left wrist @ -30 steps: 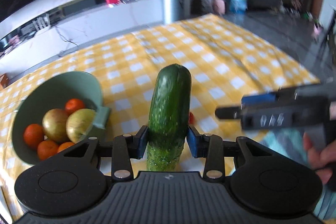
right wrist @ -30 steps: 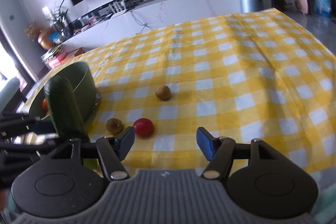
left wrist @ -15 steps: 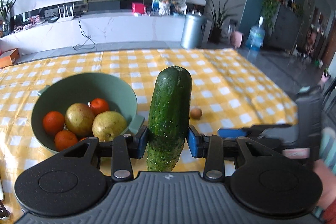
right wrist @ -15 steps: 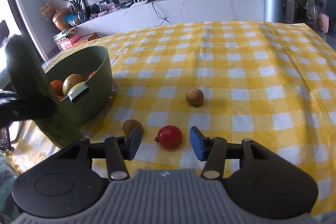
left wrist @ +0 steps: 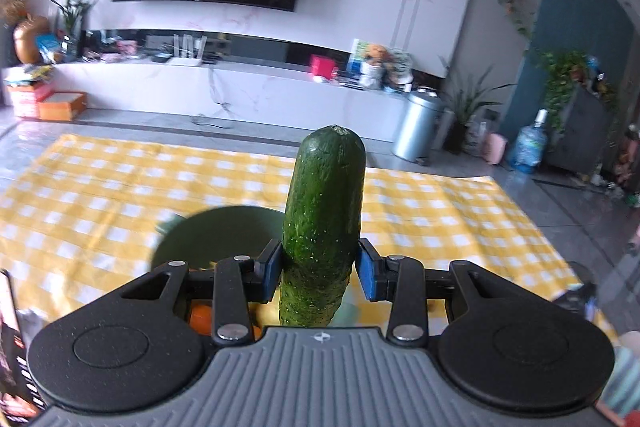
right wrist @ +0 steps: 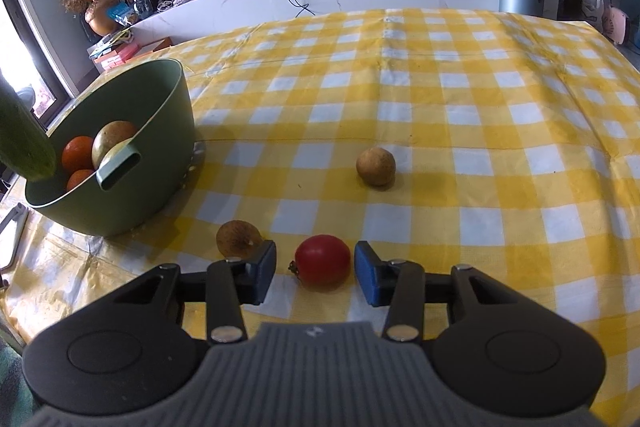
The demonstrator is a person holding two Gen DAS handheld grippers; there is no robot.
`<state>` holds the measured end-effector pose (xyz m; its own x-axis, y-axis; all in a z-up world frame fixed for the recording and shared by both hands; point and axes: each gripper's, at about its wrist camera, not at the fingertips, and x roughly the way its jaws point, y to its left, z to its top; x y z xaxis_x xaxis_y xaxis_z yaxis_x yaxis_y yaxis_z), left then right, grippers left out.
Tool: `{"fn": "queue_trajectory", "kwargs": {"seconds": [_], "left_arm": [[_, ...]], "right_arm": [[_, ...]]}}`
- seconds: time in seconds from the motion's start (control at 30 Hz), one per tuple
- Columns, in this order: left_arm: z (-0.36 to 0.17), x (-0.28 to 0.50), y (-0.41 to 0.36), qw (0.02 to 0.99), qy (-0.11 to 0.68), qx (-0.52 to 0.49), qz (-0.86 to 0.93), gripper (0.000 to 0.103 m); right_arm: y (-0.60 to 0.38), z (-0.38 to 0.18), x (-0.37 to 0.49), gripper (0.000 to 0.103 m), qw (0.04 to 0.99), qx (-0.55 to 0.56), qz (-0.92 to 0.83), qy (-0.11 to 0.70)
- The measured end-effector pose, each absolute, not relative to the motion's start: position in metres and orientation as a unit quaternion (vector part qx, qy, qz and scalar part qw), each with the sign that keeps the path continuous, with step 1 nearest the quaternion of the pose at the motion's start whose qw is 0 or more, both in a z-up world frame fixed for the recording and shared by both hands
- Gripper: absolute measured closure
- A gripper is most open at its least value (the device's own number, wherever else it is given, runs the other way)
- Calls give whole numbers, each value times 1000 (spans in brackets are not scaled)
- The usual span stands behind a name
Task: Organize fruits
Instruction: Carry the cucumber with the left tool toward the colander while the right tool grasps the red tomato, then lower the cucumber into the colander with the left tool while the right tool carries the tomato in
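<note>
Clearly the left tongs (left wrist: pixel 318 269) are clamped on the cucumber (left wrist: pixel 322 227), held upright over the near rim of the green bowl (right wrist: pixel 168 131) at the worktop's (right wrist: pixel 480 131) left. Released from this height it could tip across the rim or knock the oranges (right wrist: pixel 78 153) already inside. On the right, the right tongs (right wrist: pixel 315 269) are spread either side of the red tomato (right wrist: pixel 323 261), not yet touching. Closing off-centre could squirt it away, or nudge the brown fruit (right wrist: pixel 237 237) just beside the left pad.
</note>
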<state>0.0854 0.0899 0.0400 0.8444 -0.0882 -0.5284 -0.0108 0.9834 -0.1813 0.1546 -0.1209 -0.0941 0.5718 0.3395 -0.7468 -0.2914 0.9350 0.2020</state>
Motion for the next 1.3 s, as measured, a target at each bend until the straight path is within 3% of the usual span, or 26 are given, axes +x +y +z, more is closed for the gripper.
{"fn": "queue_trajectory", "kwargs": {"seconds": [0.17, 0.47, 0.7, 1.17, 1.3], "left_arm": [[35, 105, 97, 950, 310, -42, 9, 59], [8, 127, 86, 928, 366, 65, 26, 59], [-3, 126, 67, 921, 363, 141, 3, 58], [-20, 156, 59, 914, 366, 174, -30, 56], [-22, 158, 63, 912, 378, 144, -64, 45]], "right_arm": [[-120, -98, 160, 70, 881, 34, 175, 439], [-125, -100, 161, 72, 879, 51, 175, 441], [-132, -99, 162, 72, 880, 76, 173, 436], [-135, -97, 162, 72, 880, 92, 175, 433], [-135, -98, 163, 72, 879, 93, 176, 433]]}}
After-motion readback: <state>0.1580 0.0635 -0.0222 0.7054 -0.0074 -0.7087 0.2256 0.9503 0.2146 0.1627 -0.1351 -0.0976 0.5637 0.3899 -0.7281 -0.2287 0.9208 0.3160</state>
